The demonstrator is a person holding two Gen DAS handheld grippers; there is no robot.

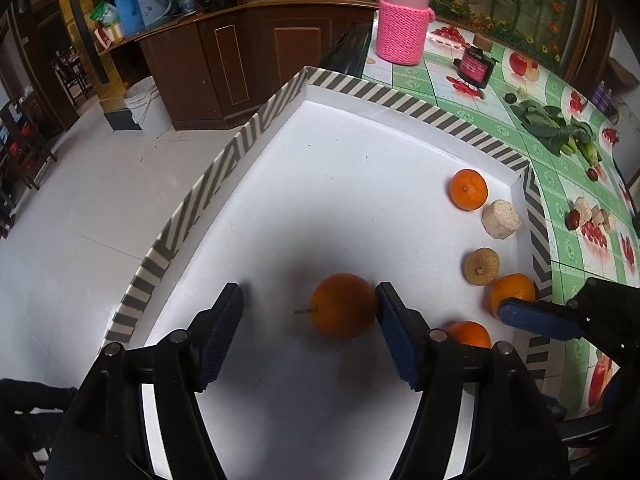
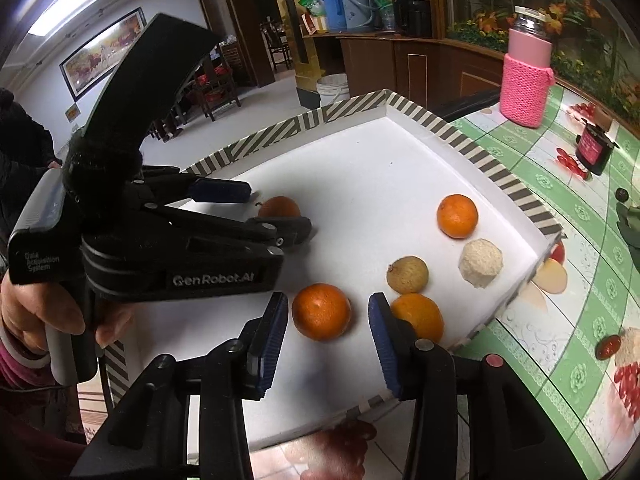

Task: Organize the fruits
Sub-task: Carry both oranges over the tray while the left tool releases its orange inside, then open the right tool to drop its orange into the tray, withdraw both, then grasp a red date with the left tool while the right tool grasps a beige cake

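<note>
A white tray with a striped rim holds several fruits. My left gripper is open over the tray; an orange with a stem lies on the floor between its fingers, against the right one. It shows behind the left gripper in the right wrist view. My right gripper is open around an orange that rests on the tray. Another orange lies just outside its right finger. A brown round fruit, a pale peeled chunk and a further orange lie beyond.
The tray stands on a table with a green fruit-print cloth. On the cloth are a pink knitted flask, a dark jar, leafy greens and small fruits and chunks. White floor lies left of the tray.
</note>
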